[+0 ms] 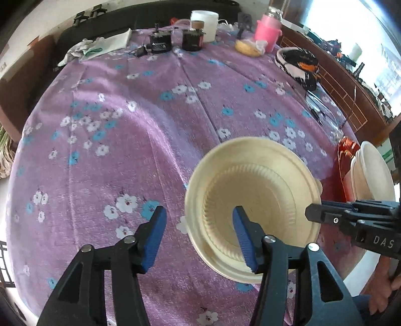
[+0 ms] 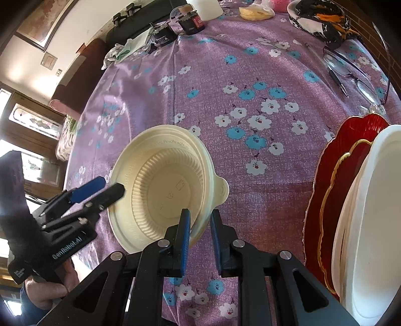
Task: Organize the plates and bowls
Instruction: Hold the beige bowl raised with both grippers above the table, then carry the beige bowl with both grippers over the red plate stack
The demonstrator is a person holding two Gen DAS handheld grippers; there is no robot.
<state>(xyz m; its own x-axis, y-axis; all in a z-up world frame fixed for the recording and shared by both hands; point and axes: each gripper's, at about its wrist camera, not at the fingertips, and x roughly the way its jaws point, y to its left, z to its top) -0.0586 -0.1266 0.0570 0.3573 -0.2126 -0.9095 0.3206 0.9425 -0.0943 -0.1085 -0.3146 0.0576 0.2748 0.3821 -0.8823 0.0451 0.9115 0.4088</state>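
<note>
Bowl: a cream disposable bowl [image 2: 165, 185] sits low and centre in the right wrist view and lower right of centre in the left wrist view [image 1: 253, 205].
Bowl attitude: tilted, its open mouth turned up toward both cameras, so the ribbed inner wall and flat bottom show. It is round, with no long axis of its own.
Bowl tab: a small rounded tab [image 2: 223, 189] sticks out from the rim, toward the right of the right wrist frame and the red plates.
Right gripper: the right gripper [image 2: 200, 229] is at the bottom centre of its view; its blue-padded fingers are drawn close with the bowl's near rim between them, pinching it.
Left gripper: the left gripper [image 1: 200, 225] is spread wide at the bottom of its view. One blue finger [image 1: 241, 235] lies in front of the bowl's interior, the other over the cloth to its left; contact cannot be told.
Surface: a purple tablecloth [image 2: 225, 75] with white and blue flowers covers the table.
Plate stack: at the right edge of the right wrist view, white dishes [image 2: 376, 213] lie on red gold-trimmed plates [image 2: 333, 175].
Far clutter: spectacles [image 2: 351, 72] at upper right; dark jars [image 2: 190, 20] at top centre; a pink cup [image 1: 267, 32] at the top of the left wrist view.
</note>
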